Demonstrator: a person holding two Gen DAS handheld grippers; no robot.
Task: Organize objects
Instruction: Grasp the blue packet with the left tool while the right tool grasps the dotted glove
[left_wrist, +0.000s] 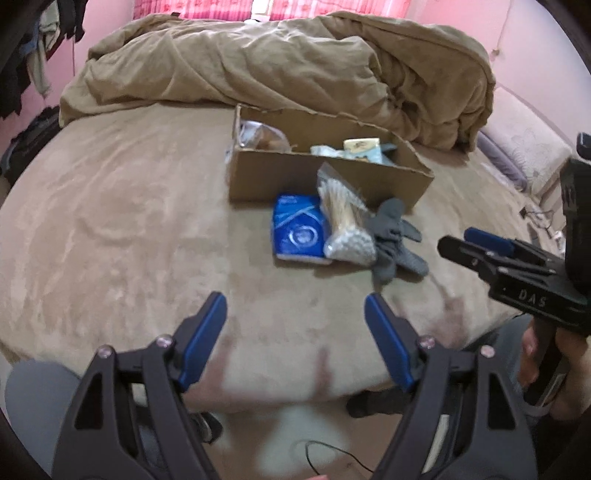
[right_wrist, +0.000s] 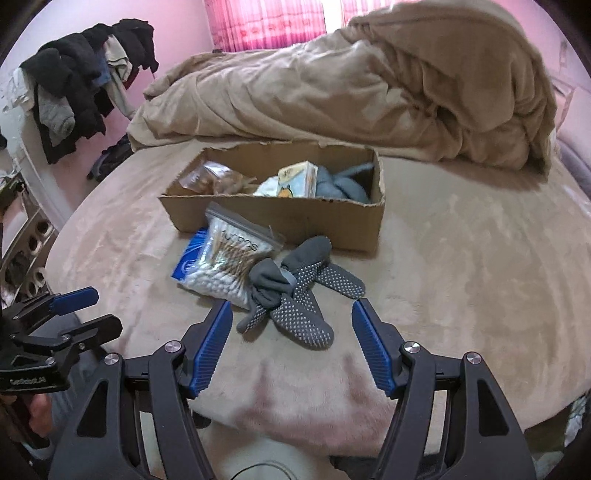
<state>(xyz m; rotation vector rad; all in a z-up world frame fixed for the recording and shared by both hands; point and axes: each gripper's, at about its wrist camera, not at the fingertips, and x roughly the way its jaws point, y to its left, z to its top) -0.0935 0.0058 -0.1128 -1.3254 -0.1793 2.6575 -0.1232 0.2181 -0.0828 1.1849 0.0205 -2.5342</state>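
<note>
Here, the left gripper (left_wrist: 295, 314) and right gripper (right_wrist: 291, 321) both hover spread and empty above the beige bed (right_wrist: 461, 277). Grey dotted socks (right_wrist: 299, 295), a clear cotton-swab bag (right_wrist: 229, 262) and a blue packet (left_wrist: 295, 229) lie just before the brown cardboard box (right_wrist: 295, 218).

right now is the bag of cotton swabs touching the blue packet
Touching. The right wrist view shows the bag of cotton swabs lying partly on top of the blue packet, overlapping it with no gap; the left wrist view agrees.
</note>
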